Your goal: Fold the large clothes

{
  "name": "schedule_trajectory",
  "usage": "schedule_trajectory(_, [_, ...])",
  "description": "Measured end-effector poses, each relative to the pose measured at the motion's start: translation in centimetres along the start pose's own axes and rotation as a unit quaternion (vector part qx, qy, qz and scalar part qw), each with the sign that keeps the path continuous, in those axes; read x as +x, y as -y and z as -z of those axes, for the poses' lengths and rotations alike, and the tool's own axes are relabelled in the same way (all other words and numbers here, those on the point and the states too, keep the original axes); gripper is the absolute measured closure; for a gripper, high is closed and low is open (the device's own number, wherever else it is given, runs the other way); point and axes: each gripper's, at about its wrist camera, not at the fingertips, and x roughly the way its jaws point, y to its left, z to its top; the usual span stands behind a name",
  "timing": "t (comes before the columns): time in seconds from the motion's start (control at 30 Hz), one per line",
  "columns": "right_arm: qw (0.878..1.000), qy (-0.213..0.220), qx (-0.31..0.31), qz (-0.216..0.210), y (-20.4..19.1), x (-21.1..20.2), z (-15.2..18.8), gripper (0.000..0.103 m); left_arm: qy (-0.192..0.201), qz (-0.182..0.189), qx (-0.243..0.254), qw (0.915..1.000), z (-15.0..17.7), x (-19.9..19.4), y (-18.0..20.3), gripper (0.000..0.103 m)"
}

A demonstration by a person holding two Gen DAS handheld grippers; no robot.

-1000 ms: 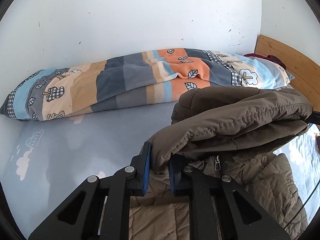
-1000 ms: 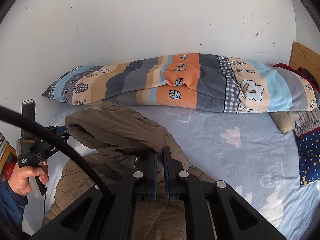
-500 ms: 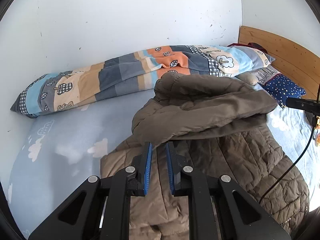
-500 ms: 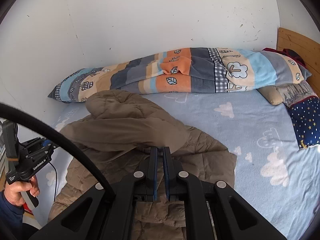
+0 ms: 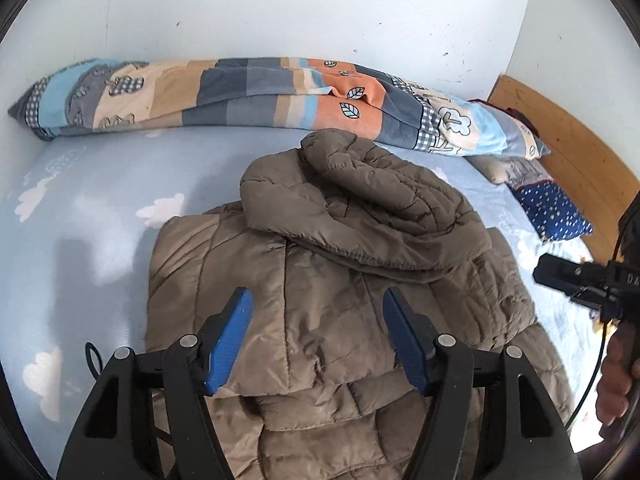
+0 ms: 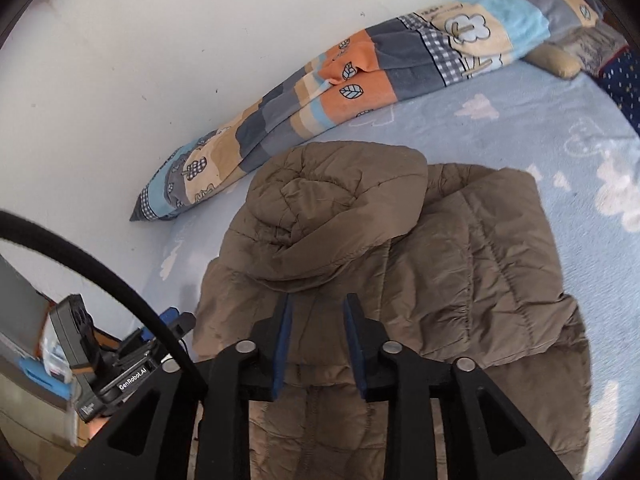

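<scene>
Jacket lies on the bed, brown, quilted, padded. Its hood is laid down over the upper body of the jacket, toward the wall.

Left gripper: jaws have just been opening and now stand wide apart. Blue pads hover over the jacket body just below the hood edge. No fabric pinched between them; whether the tips touch the cloth I cannot tell.

Right gripper: jaws have just been opening too, with a narrower gap than the left. Pads sit either side of a patch of jacket right under the hood rim, not pressing on it. Nothing clamped.

From the right wrist view the jacket runs from the near edge of the bed up to the hood, with one folded side panel lying flat on the right. The left gripper's body shows at lower left, off the bed's edge, past a black cable.

From the left wrist view the right gripper's body is at the far right, with the person's hand on it.

Along the wall: rolled patchwork quilt, orange, grey, tan and blue. At its right end a beige pillow and a dark blue starred pillow, against the wooden headboard. Sheet is light blue with white clouds.
</scene>
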Motion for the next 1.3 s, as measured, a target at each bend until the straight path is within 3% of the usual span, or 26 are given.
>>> schedule_trajectory(0.07, [0.999,-0.005,0.031,-0.008,0.3,1.3,-0.5,0.055,-0.022,0.038,-0.045,0.998,-1.5,1.3,-1.0,0.036])
schedule_trajectory(0.13, [0.998,-0.007,0.063,-0.011,0.6,2.7,-1.0,0.053,-0.053,0.06,-0.086,0.9931,-3.1,3.3,-1.7,0.036])
schedule_trajectory(0.27, [0.992,-0.01,0.124,0.006,1.6,5.1,-1.9,0.047,-0.089,0.069,-0.156,0.9812,-4.9,6.7,-3.1,0.036])
schedule_trajectory(0.47, [0.987,-0.013,0.158,0.035,2.7,7.2,-2.8,0.042,-0.115,0.076,-0.234,0.9625,-5.6,10.8,-4.9,0.036])
schedule_trajectory(0.53, [0.986,-0.014,0.165,0.033,3.1,7.8,-3.0,0.041,-0.108,0.068,-0.221,0.9668,-5.8,11.3,-4.3,0.044])
schedule_trajectory(0.57, [0.986,-0.016,0.165,0.03,3.1,8.1,-3.1,0.047,-0.111,0.066,-0.209,0.9693,-6.0,11.5,-3.9,0.07])
schedule_trajectory(0.6, [0.986,-0.019,0.164,0.027,3.2,8.4,-3.2,0.06,-0.113,0.06,-0.197,0.972,-6.1,11.7,-3.5,0.088])
schedule_trajectory(0.63, [0.987,-0.026,0.158,0.021,3.0,8.6,-3.3,0.091,-0.111,0.059,-0.189,0.9739,-6.2,11.6,-3.2,0.088])
schedule_trajectory(0.67, [0.988,-0.028,0.147,0.026,2.7,8.6,-3.4,0.093,-0.106,0.059,-0.181,0.9761,-6.2,11.3,-2.9,0.09])
schedule_trajectory(0.9, [0.996,-0.001,0.08,0.028,0.3,4.6,-3.1,0.095,-0.057,0.067,-0.131,0.9875,-4.9,5.1,-1.3,0.091])
schedule_trajectory(1.07, [0.998,-0.001,0.057,0.018,-1.0,0.7,-1.3,0.095,-0.05,0.074,-0.088,0.9921,-1.5,0.9,-0.1,0.09])
schedule_trajectory(1.17, [0.998,-0.017,0.044,0.033,-1.0,0.6,0.9,0.095,-0.065,0.05,-0.069,0.9942,1.2,1.6,-0.2,0.088])
schedule_trajectory(1.23, [0.997,-0.037,0.034,0.062,-0.3,2.1,2.8,0.095,-0.078,0.031,-0.056,0.9949,2.9,3.2,-0.3,0.085])
schedule_trajectory(1.3, [0.994,-0.043,0.006,0.097,0.4,4.1,4.2,0.095,-0.066,0.018,-0.03,0.9972,3.8,4.1,0.0,0.079])
